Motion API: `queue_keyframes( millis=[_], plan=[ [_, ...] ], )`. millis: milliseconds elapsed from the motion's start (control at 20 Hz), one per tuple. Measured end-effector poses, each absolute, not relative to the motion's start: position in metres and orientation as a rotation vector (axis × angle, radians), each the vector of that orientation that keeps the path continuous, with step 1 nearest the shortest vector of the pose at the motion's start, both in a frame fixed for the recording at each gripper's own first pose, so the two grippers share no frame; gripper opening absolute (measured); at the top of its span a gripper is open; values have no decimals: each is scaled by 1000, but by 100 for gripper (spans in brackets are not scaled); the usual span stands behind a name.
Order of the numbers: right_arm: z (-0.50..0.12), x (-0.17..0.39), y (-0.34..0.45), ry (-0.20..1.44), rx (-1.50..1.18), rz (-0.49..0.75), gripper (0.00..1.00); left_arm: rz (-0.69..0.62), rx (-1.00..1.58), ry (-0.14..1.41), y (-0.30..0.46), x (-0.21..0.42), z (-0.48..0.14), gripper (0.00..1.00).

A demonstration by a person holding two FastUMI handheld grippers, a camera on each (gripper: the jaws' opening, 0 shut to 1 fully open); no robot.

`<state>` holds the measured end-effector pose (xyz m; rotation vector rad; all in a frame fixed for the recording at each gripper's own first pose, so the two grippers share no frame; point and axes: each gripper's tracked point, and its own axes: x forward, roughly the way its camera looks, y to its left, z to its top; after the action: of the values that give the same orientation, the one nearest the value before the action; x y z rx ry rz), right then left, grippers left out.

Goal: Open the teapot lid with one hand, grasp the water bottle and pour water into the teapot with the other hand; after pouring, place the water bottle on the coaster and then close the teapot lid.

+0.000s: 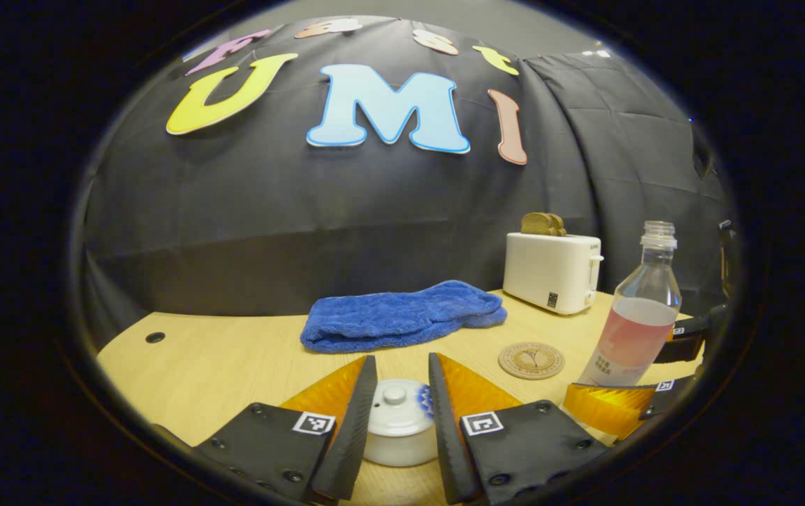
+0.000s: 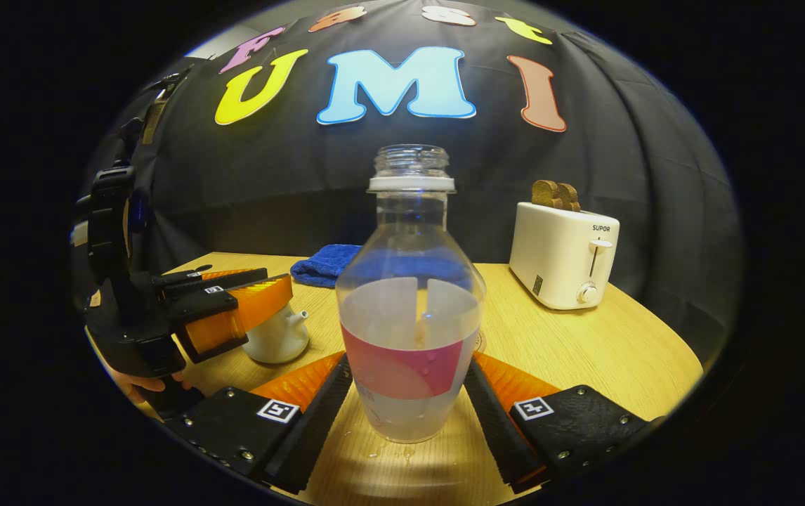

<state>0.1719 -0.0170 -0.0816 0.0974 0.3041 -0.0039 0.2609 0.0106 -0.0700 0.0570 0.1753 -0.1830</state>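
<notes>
A white teapot (image 1: 400,425) with its lid (image 1: 394,406) on stands between the fingers of my left gripper (image 1: 402,360), which is open and straddles it without pressing. In the right gripper view the left gripper (image 2: 262,302) hovers over the teapot (image 2: 277,337). The uncapped water bottle (image 2: 409,316), pink-labelled and about half full, stands upright on the table with my right gripper (image 2: 408,360) shut on its lower sides. In the left gripper view the bottle (image 1: 638,330) rises at the right. The round cork coaster (image 1: 531,360) lies bare between teapot and bottle.
A white toaster (image 1: 553,270) holding brown bread stands at the back right of the wooden table (image 1: 220,358). A folded blue towel (image 1: 402,316) lies behind the teapot. Small water drops (image 2: 385,450) wet the table by the bottle's base.
</notes>
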Motion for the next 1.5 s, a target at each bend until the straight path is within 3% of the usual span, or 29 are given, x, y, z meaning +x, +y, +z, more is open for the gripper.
queue_keyframes(
  millis=[100,150,250,350,400,450,600,700,1150,1500],
  plan=[
    [-81,173,-19,303,96,-9,90,-160,77,178,14,259,-68,48],
    [-81,172,-19,302,95,-10,82,-144,70,174,20,264,-65,41],
    [-81,172,-19,300,93,-11,83,-143,51,164,17,261,-67,27],
    [-81,174,-19,300,98,-10,84,-144,45,165,17,261,-70,26],
    [-81,173,-19,300,98,-11,77,-136,33,161,20,258,-65,26],
    [-82,173,-18,300,97,-12,77,-138,28,160,20,260,-67,17],
    [-80,173,-18,299,95,-11,77,-159,-7,153,19,259,-68,18],
    [-80,173,-18,296,94,-9,77,-156,-27,143,21,257,-65,9],
    [-68,169,-25,261,27,-46,76,-151,-41,94,25,249,-42,11],
    [-69,164,-48,303,-237,-159,76,-103,-55,26,68,225,-8,11]
  ],
)
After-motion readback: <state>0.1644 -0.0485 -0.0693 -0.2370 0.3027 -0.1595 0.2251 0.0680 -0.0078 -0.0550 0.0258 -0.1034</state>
